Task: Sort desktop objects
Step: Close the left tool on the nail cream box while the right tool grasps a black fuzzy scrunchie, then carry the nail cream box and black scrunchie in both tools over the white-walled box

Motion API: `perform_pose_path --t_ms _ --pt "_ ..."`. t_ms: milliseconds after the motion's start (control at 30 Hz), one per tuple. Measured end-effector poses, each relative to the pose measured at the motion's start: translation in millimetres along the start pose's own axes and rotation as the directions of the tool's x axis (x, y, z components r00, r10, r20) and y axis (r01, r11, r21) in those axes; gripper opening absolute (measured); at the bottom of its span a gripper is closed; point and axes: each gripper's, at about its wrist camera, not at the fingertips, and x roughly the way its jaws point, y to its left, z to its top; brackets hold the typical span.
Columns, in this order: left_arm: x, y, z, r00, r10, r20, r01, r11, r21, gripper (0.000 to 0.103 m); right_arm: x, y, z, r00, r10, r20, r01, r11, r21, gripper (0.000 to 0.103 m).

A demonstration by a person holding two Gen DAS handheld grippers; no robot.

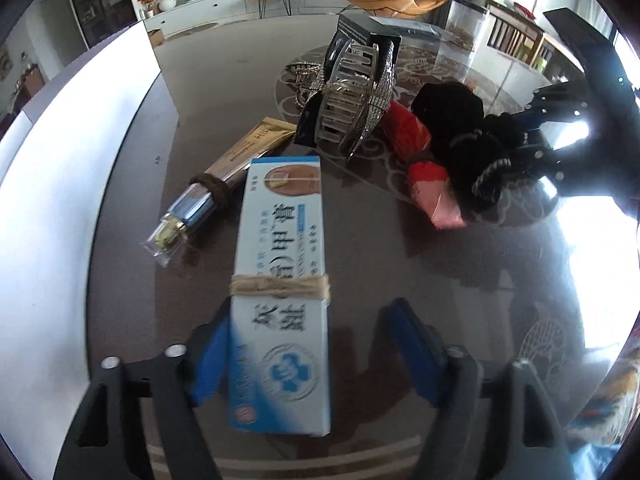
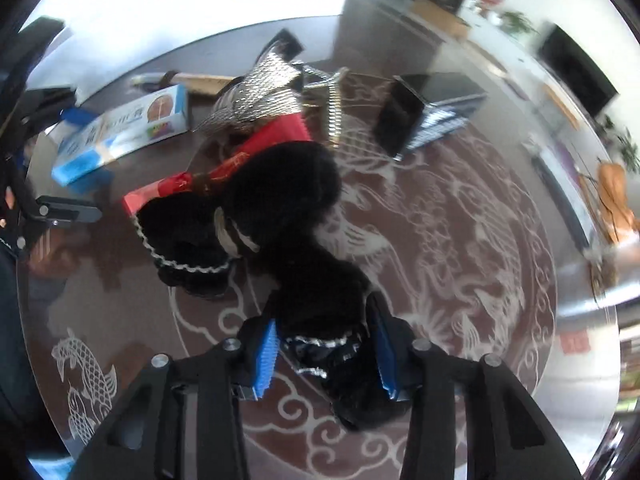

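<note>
on the glossy patterned table, the right gripper clamps a fuzzy black scrunchie. at its ten o'clock, the left gripper stands half-wide around a twine-wrapped ointment box, one pad touching.

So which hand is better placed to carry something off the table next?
Probably the right. The right gripper is shut on the black fluffy hair tie, while the left gripper only straddles the blue and white box, one pad clearly off it.
</note>
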Motion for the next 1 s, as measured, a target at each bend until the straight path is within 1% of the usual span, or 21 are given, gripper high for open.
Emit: perform_pose_path --t_ms 33,67,133,233,333,433,533,600,667,767,800,867,933,967,1000 --pt "-3 4 -3 1.000 -0.011 -0.006 0.011 1.000 -0.006 0.047 -5 3 -11 1.000 -0.006 0.014 0.005 0.999 0.040 0.037" --pt "-7 9 -5 1.000 -0.016 -0.004 0.016 1.000 -0.020 0.042 -10 5 -19 1.000 -0.002 0.025 0.000 0.997 0.079 0.037" --pt "-16 17 -8 0.999 -0.049 0.014 0.050 0.997 -0.061 0.041 -28 9 -41 0.996 0.034 0.078 -0.049 0.981 0.189 0.037" --pt "-35 18 -13 0.997 -0.045 0.067 0.050 0.996 -0.075 0.041 -56 16 -68 0.985 0.061 0.162 -0.111 0.942 0.316 0.037" --pt "-51 19 -25 0.992 -0.045 0.114 0.057 0.993 -0.100 0.041 -73 20 -87 0.977 0.057 0.203 -0.131 0.919 0.372 0.037" --pt "-64 25 -31 0.987 -0.049 0.151 0.069 0.989 -0.131 0.041 -83 24 -95 0.973 0.063 0.223 -0.150 0.903 0.402 0.037" --pt "-69 27 -37 0.987 -0.061 0.147 0.084 0.985 -0.152 0.041 -91 34 -97 0.968 0.073 0.239 -0.168 0.896 0.410 0.037" --pt "-64 27 -36 0.992 -0.056 0.112 0.073 0.986 -0.150 0.041 -96 43 -98 0.965 0.085 0.246 -0.182 0.896 0.406 0.037" --pt "-51 23 -34 0.997 -0.065 0.038 0.070 0.988 -0.140 0.041 -97 50 -95 0.963 0.095 0.252 -0.192 0.898 0.396 0.037" --pt "-33 14 -29 0.997 -0.046 -0.057 0.040 0.994 -0.097 0.042 -100 57 -91 0.955 0.109 0.277 -0.214 0.898 0.384 0.037" --pt "-28 10 -27 0.996 -0.038 -0.081 0.032 0.996 -0.080 0.043 -101 58 -90 0.952 0.113 0.286 -0.221 0.897 0.382 0.037" --pt "-21 4 -22 0.994 -0.015 -0.105 0.010 0.999 -0.053 0.050 -105 60 -89 0.946 0.115 0.304 -0.231 0.896 0.379 0.037" --pt "-17 -1 -16 0.994 0.010 -0.106 -0.013 0.999 -0.033 0.075 -110 61 -88 0.939 0.123 0.321 -0.246 0.891 0.381 0.037" --pt "-15 -4 -13 0.994 0.028 -0.103 -0.031 0.999 -0.021 0.077 -111 61 -88 0.937 0.126 0.326 -0.253 0.889 0.382 0.037" --pt "-13 -7 -10 0.994 0.051 -0.099 -0.052 0.999 -0.007 0.077 -112 62 -87 0.935 0.128 0.330 -0.257 0.887 0.384 0.037"
